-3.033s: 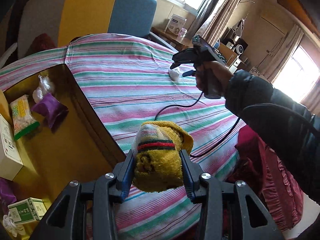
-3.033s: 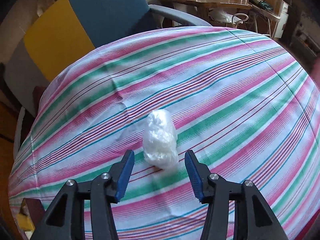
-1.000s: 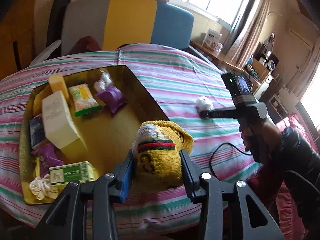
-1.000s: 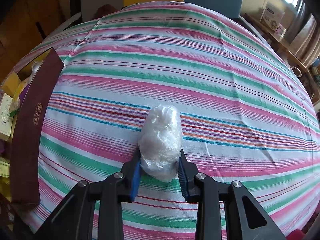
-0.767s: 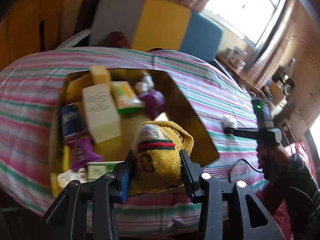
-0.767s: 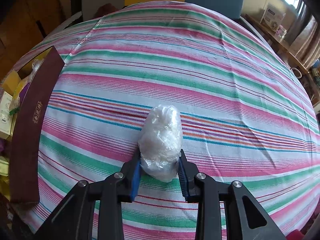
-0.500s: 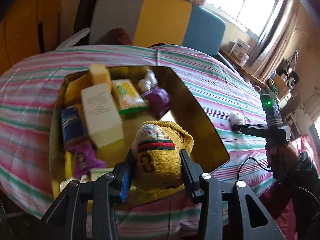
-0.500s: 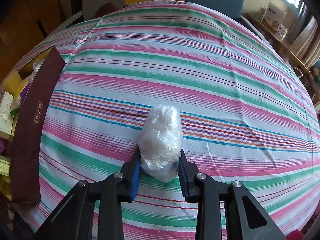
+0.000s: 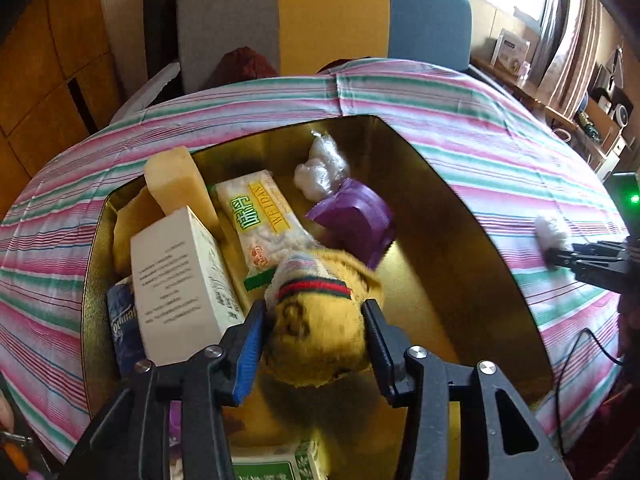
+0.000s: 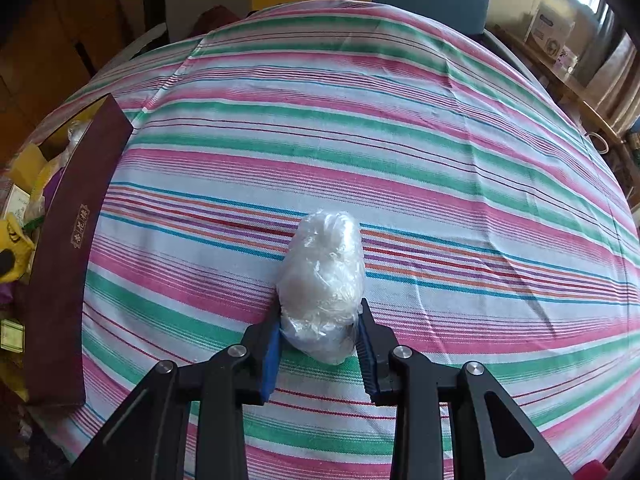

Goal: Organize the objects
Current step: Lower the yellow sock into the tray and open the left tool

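Yellow towel roll [image 9: 320, 320] clamped between the left gripper [image 9: 312, 344] jaws, hanging over the gold box [image 9: 500, 256], not yet dropped. Beyond the jaws: packets already inside. Right gripper [image 10: 320, 340] clenched on the plastic-wrapped bundle [image 10: 322, 280], on the striped cloth [image 10: 400, 120]; both remain to box.

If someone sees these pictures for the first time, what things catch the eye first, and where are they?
The yellow towel roll held in the left tool hangs over the gold-lined box, which is crowded with packets. On the striped tablecloth to the box's right, the right tool grips a white plastic-wrapped bundle.
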`<state>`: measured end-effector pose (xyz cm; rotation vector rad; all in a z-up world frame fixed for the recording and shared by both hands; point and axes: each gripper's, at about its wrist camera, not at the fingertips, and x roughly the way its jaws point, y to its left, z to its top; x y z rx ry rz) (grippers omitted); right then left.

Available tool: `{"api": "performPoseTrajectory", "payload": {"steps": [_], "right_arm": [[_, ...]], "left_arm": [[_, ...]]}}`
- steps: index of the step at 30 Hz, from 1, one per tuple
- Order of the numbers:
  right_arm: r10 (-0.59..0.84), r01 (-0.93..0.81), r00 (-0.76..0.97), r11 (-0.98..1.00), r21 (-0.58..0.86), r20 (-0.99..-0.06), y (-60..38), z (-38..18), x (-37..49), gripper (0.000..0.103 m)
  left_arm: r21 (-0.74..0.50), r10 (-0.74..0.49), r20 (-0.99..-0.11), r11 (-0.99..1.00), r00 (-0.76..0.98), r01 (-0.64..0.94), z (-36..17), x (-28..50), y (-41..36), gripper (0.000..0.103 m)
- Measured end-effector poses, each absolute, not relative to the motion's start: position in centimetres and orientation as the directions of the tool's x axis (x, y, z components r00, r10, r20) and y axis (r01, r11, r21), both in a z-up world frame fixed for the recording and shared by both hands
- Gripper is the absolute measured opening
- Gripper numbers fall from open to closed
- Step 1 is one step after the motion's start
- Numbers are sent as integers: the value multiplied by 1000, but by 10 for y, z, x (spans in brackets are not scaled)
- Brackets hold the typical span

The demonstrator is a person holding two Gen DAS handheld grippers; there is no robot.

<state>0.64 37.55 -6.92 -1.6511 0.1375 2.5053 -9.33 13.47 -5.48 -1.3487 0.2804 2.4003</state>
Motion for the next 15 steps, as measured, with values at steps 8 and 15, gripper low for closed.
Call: {"api": "performPoseTrajectory", "payload": {"steps": [8, 15], "right_arm": [[61, -169, -390, -986, 6, -919, 377, -69, 7, 34], [46, -206, -405, -978, 42, -913, 384, -65, 8, 36]], "left_arm": [[-14, 236, -831, -914, -503, -404, -44, -82, 122, 57], [-69, 276, -791, -927, -546, -368, -22, -49, 95, 57]]}}
